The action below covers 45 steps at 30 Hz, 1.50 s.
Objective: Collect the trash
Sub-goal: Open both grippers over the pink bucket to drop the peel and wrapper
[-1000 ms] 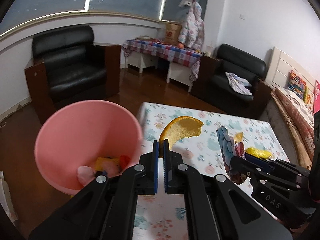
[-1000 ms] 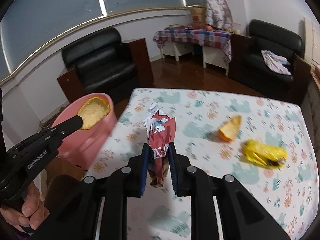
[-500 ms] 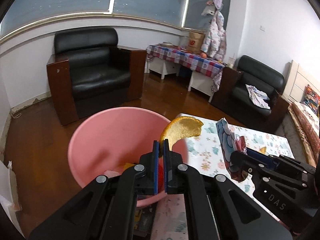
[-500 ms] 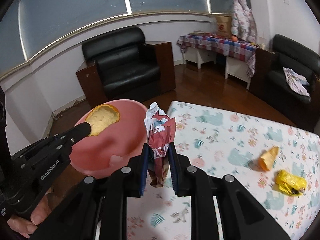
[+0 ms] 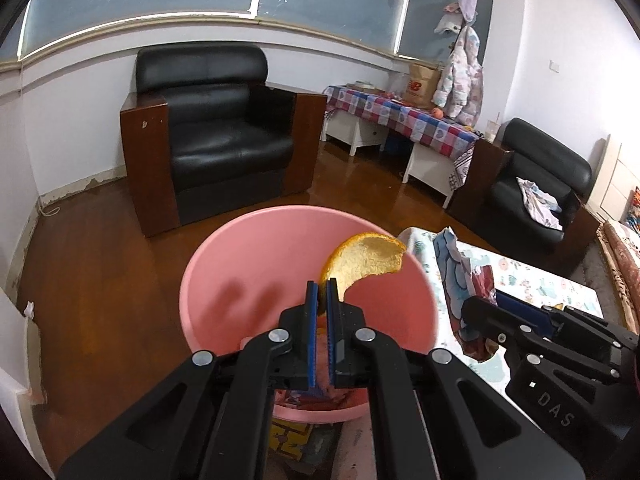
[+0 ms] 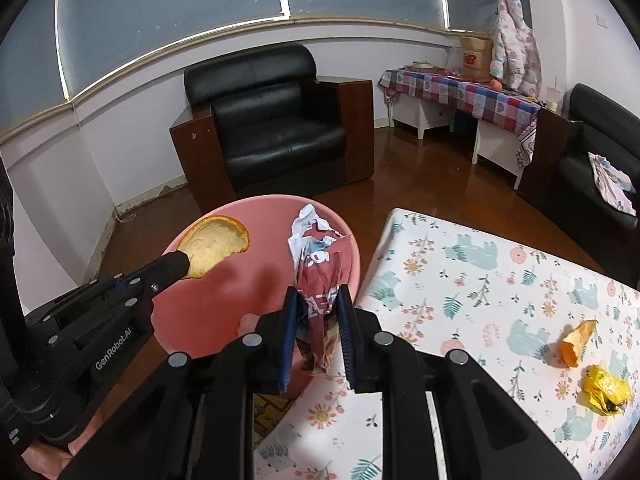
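1. Holding a peel [image 5: 366, 258] pinched by one thin end in the left gripper [image 5: 322, 296], jaws pressed together on it, over the open mouth of the pink bin [image 5: 224, 264] standing on the floor off the table's left edge.
2. Gripping a crumpled red wrapper [image 6: 320, 276] upright in the right gripper [image 6: 318, 300], jaws clamped on its middle, hanging above the bin's right rim, close to the table [image 6: 480, 280] corner.
3. Judging the peel light, curved and fairly stiff, with a dry pale inside; probably falling cleanly on release, being held by so little.
4. Judging the wrapper very light, soft and springy; likely slick film, so liable to cling to a pad or drift sideways when let go. Releasing it nearer the bin's centre looking safer than at the rim.
5. Lying near the table's right edge: a second peel piece [image 6: 574, 342] and, just beside it, a yellow wad [image 6: 604, 390].
6. Taking the peel piece by its narrow upturned tip or across its curl seeming best, being rigid enough to lift from one end.
7. Taking the wad across its bulk seeming best, being loose, squashy film that may slip if only a fold is caught.
8. Showing some earlier scraps at the bin's bottom, mostly hidden behind the left gripper.
9. Judging the job partly done: two items at the bin, two left on the cloth.
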Each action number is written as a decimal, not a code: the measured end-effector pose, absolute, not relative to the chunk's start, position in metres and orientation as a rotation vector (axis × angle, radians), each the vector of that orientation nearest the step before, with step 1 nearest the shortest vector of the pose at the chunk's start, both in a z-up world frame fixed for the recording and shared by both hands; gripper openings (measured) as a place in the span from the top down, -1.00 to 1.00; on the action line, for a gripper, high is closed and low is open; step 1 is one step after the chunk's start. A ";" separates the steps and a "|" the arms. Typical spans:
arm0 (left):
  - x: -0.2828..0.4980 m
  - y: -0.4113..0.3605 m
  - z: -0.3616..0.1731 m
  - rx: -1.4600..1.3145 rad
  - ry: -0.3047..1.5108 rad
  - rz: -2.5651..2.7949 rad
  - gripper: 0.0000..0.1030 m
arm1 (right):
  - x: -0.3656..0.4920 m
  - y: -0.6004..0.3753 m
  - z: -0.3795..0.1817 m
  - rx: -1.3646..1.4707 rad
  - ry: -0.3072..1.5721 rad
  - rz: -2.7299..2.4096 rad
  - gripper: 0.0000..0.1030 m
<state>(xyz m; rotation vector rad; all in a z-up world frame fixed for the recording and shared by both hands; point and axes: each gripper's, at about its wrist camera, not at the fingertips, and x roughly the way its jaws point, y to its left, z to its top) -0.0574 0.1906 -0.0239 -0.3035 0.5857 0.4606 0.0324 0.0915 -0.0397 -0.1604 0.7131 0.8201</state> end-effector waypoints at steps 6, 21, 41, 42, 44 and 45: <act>-0.057 0.204 -0.037 -0.318 0.614 0.484 0.93 | 0.038 0.109 -0.049 -0.182 0.734 0.837 0.63; -0.054 0.228 -0.059 -0.348 0.657 0.517 0.93 | 0.046 0.140 -0.072 -0.226 0.773 0.856 0.63; -0.052 0.227 -0.060 -0.338 0.650 0.494 0.28 | 0.048 0.148 -0.079 -0.230 0.782 0.852 0.59; -0.052 0.226 -0.060 -0.337 0.649 0.495 0.27 | 0.048 0.147 -0.078 -0.228 0.781 0.854 0.59; -0.052 0.226 -0.059 -0.339 0.649 0.496 0.27 | 0.048 0.147 -0.078 -0.222 0.776 0.857 0.54; -0.052 0.226 -0.059 -0.342 0.649 0.495 0.27 | 0.048 0.147 -0.079 -0.221 0.776 0.860 0.46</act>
